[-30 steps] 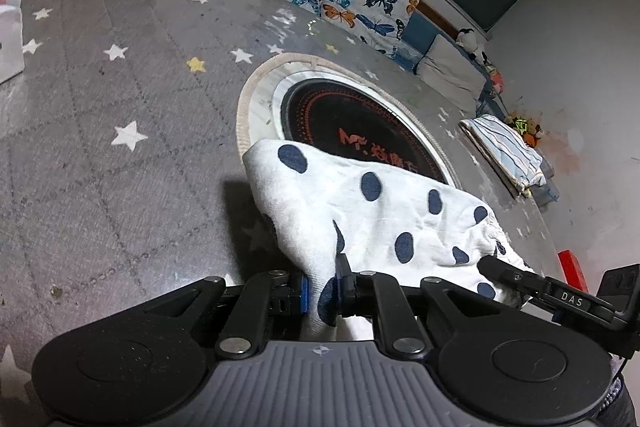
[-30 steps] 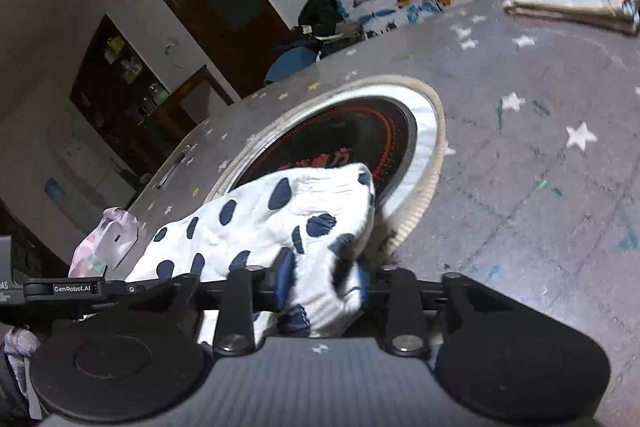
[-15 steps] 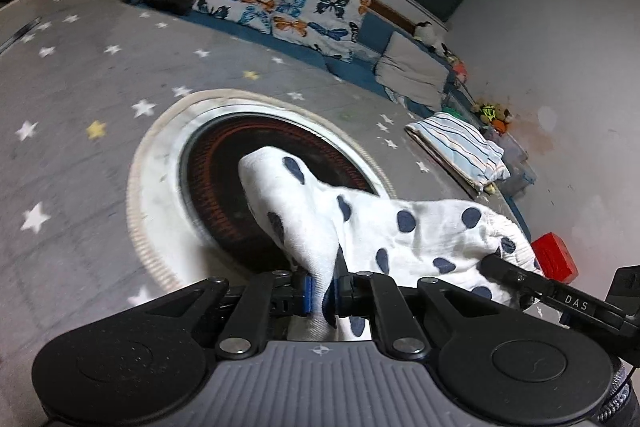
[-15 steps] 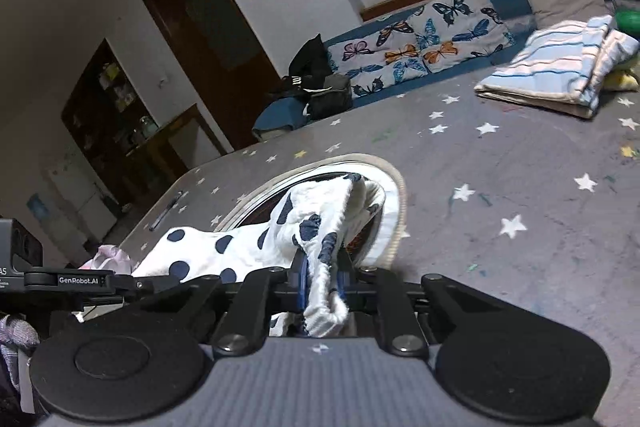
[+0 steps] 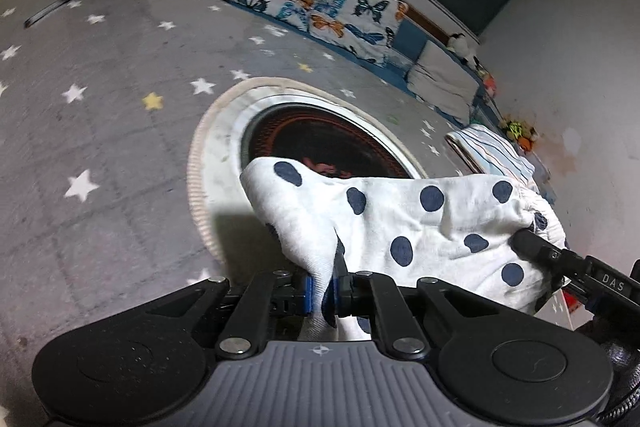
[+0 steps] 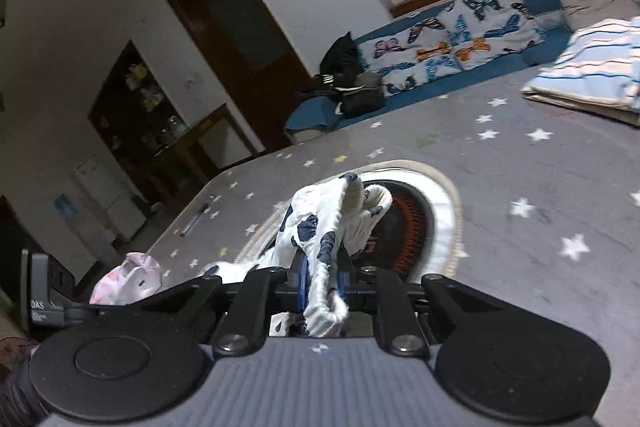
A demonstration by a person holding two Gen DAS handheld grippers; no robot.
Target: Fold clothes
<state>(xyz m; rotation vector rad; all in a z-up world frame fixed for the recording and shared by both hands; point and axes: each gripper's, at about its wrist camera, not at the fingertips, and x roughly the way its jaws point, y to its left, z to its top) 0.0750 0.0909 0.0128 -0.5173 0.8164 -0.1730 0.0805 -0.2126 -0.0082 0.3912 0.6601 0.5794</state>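
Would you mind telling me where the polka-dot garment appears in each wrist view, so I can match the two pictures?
Left wrist view: the polka-dot garment fills the lower centre and right, its near edge pinched in the left gripper.
Right wrist view: it sits at centre, bunched and running into the right gripper.
Shared landmark: the round mat behind it.

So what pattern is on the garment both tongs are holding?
White with dark navy polka dots on the garment; clearest in the left wrist view.
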